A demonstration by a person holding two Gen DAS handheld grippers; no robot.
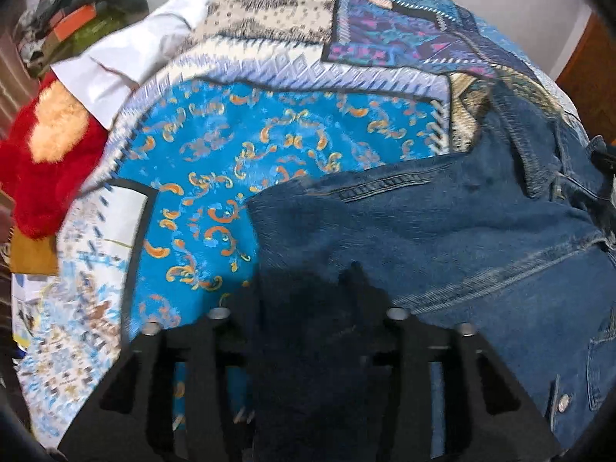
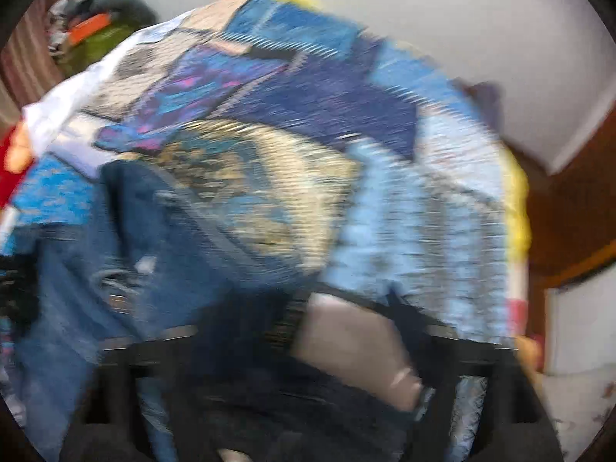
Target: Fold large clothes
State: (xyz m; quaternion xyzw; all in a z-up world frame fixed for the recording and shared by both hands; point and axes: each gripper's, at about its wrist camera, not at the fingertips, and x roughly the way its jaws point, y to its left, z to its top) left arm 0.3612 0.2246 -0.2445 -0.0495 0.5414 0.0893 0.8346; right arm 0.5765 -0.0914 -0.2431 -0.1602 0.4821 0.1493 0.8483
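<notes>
Patchwork bedcover [image 1: 269,146] in blue, cream and purple fills the surface under both cameras, with white walls behind. One denim jacket [image 1: 462,238] lies on its right part, seams and one metal button [image 1: 563,401] showing. In the left view a dark fold of the denim runs down between the fingers of the left gripper [image 1: 308,308], so its jaws look clamped on the jacket. The right view is much blurred; the right gripper [image 2: 308,346] has dark cloth and a pale patch between its fingers, but I cannot tell if the jaws are closed.

I judge the denim thick, rather heavy and a little stiff, not slippery, not fragile. Good places to hold are the hem corners or the shoulder seams.

At the far left I count one red plush toy [image 1: 50,161] and one pile of other clothes [image 1: 77,11].
</notes>
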